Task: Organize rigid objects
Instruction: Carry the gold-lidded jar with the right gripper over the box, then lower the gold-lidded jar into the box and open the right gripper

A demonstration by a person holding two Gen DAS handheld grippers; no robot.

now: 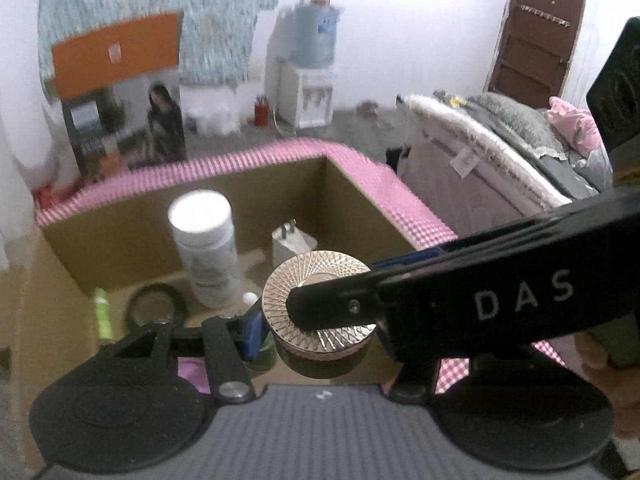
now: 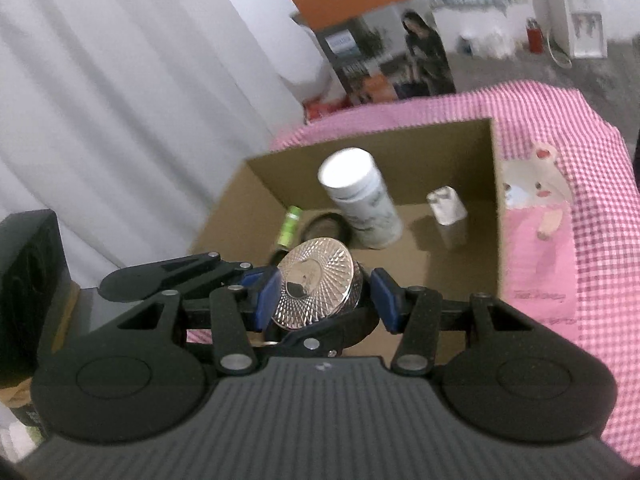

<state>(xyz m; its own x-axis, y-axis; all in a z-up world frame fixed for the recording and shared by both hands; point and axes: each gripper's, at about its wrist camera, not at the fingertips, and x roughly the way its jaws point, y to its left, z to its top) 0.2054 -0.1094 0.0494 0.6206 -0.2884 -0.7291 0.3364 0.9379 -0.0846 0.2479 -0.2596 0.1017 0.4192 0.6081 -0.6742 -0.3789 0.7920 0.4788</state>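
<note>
Pink checked bed (image 2: 600, 240), white curtain (image 2: 120, 100), cardboard box (image 2: 496, 200) on it.
I see both hand-held grippers, left (image 1: 320, 336) and right (image 2: 320, 296), part-open, clamping one silver-lidded jar (image 2: 316, 284).

One box (image 2: 496, 200) – inside: one bottle (image 2: 360, 204), one charger (image 2: 446, 204), perhaps one tube (image 2: 290, 226)

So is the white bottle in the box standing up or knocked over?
Standing up. The white bottle rests on its base on the floor of the cardboard box, white cap on top, beside the white charger.
</note>
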